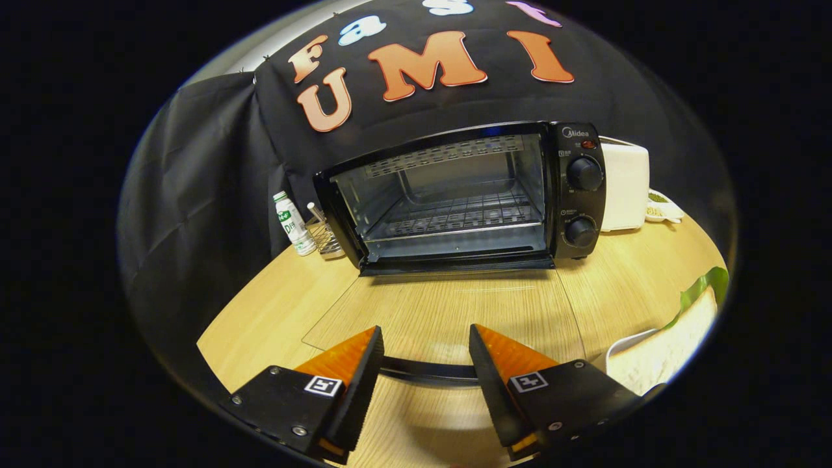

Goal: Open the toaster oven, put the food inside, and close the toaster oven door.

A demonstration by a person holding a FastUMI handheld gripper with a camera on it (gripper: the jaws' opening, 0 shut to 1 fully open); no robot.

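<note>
The tongs (426, 338) are spread apart, nothing clamped between them, hovering low over the counter (624, 286). Between the two fingers (354, 364) runs the dark handle (426, 372) of the oven door (448, 312), which lies fully dropped, flat over the counter, its glass clear enough that the wood grain shows through. The fingers sit on either side of the handle's middle stretch and do not press on it.

To the right of the tongs, near the counter's edge, lies the food (669, 351), a pale slice with a green leaf on it, resting on what looks like a white plate; it is well apart from the oven.

Beyond the door stands the oven (455, 195), its cavity open toward the tongs. A wire rack (455, 218) sits level inside, and nothing lies on it. On the oven's right panel are two round knobs (584, 174), one above the other, with a small red lamp above them.

Left of the oven stand a small bottle (292, 224) with a green label and a wire basket (323, 237) just beside it. Right of the oven, touching or nearly so, is a white appliance (624, 188), and past it a small dish (663, 209).
</note>
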